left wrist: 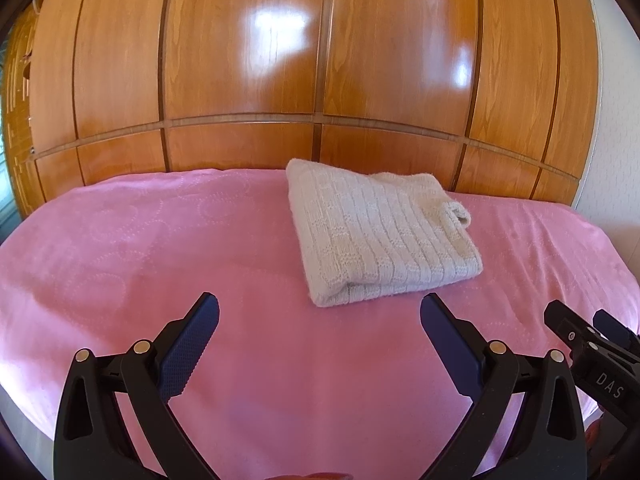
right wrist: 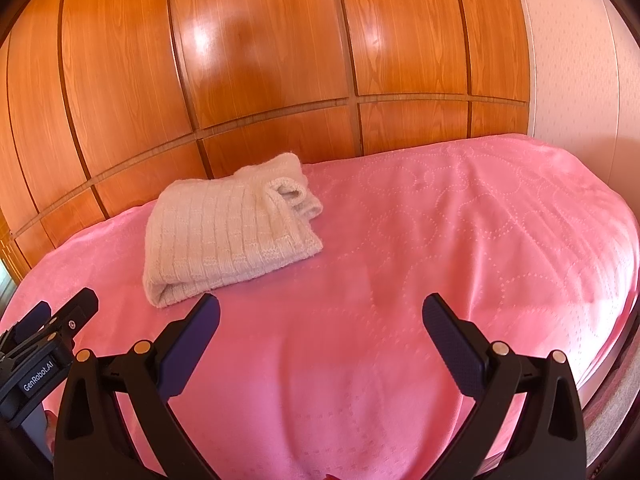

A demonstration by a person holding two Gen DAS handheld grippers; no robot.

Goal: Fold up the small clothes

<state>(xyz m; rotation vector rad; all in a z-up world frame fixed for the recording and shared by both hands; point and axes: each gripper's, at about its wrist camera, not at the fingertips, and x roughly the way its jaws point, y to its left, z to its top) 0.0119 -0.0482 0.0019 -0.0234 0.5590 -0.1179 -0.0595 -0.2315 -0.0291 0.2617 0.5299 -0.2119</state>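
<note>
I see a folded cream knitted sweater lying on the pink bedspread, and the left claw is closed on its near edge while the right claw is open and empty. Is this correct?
Not quite. The left claw is not closed on the folded cream knitted sweater: its jaws stand wide apart and empty, short of the near edge, as the left wrist view shows. The rest holds: the sweater lies on the pink bedspread, and the right claw is open and empty.

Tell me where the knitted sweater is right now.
The folded cream sweater lies on the pink bedspread near the wooden wardrobe, beyond both open grippers: right of centre in the left wrist view, left of centre in the right.
</note>
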